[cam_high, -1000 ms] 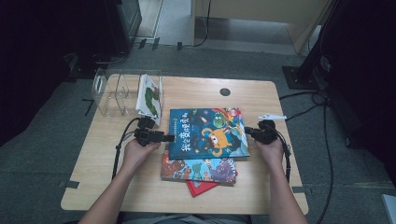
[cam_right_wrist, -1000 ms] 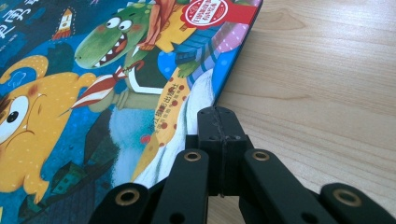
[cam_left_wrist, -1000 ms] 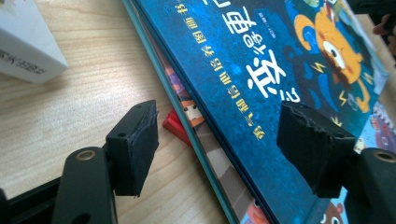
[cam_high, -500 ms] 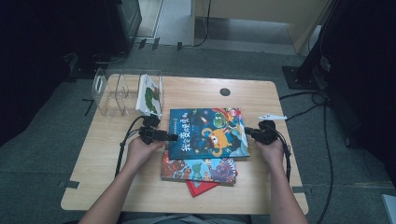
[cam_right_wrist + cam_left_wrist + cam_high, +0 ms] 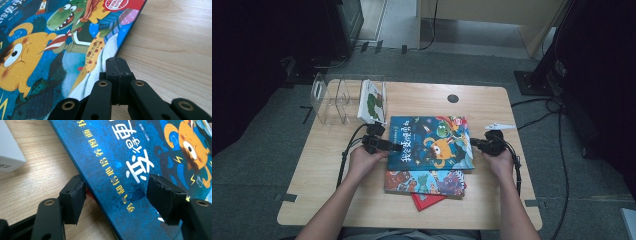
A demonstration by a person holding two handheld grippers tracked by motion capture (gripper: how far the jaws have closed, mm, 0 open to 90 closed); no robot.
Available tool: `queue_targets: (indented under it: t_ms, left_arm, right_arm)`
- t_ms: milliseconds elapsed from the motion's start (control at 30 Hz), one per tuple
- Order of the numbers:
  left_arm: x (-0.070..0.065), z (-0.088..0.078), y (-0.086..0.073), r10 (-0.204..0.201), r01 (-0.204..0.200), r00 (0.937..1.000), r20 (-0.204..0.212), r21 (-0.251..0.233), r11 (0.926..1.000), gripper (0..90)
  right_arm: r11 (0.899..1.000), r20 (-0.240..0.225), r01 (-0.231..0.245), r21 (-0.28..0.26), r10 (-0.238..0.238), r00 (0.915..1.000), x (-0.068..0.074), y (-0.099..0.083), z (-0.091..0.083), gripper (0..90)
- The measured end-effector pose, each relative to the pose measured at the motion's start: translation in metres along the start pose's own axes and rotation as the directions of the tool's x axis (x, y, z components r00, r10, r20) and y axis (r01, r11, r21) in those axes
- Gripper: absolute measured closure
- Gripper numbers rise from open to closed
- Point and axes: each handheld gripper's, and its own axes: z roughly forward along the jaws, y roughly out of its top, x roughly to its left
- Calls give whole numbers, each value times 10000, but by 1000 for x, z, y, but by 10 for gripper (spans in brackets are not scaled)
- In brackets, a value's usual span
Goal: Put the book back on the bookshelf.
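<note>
Blue picture book (image 5: 430,142) is lying mid-worktop (image 5: 512,200) on two others. Left hand-held gripper (image 5: 117,197) has just been closing round its spine edge, jaws wide, not pinched yet. Right hand-held gripper (image 5: 117,68) is kept shut at the opposite edge, holding nothing. Looks like a lift's coming.

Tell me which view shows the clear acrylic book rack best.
The high view: the clear acrylic book rack stands whole at the table's far left, one white book inside. The left gripper view catches that book's corner.
</note>
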Motion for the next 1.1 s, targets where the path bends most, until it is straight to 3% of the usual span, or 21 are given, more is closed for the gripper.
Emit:
queue_targets:
  t_ms: [167, 367, 500, 633, 1000, 1100]
  left_arm:
    - [-1, -12, 1, -201, 209, 9993, 310, -250, 9995, 388]
    - [-7, -24, 6, -270, 277, 9992, 311, -212, 9994, 409]
    - [-7, -36, 12, -321, 340, 9974, 647, -282, 9990, 458]
    - [-10, -46, 18, -471, 505, 9937, 1015, -319, 9982, 499]
    - [-17, -70, 39, -811, 833, 9923, 934, -192, 9963, 550]
    - [-19, -78, 45, -916, 951, 9894, 1127, -265, 9951, 581]
  right_arm:
    - [9999, -125, -75, 82, 76, 9999, -1, -1, 0, 900]
    - [9998, -306, -187, 121, 190, 9994, -1, -2, 0, 900]
    - [9996, -569, -287, 76, 291, 9980, 0, -3, 1, 900]
    - [9999, -720, -115, 102, 122, 9973, 4, -2, 3, 900]
    - [9999, -1023, 114, 37, -110, 9947, 14, 0, 7, 900]
    - [9995, -1008, 318, 30, -313, 9944, 18, 0, 8, 900]
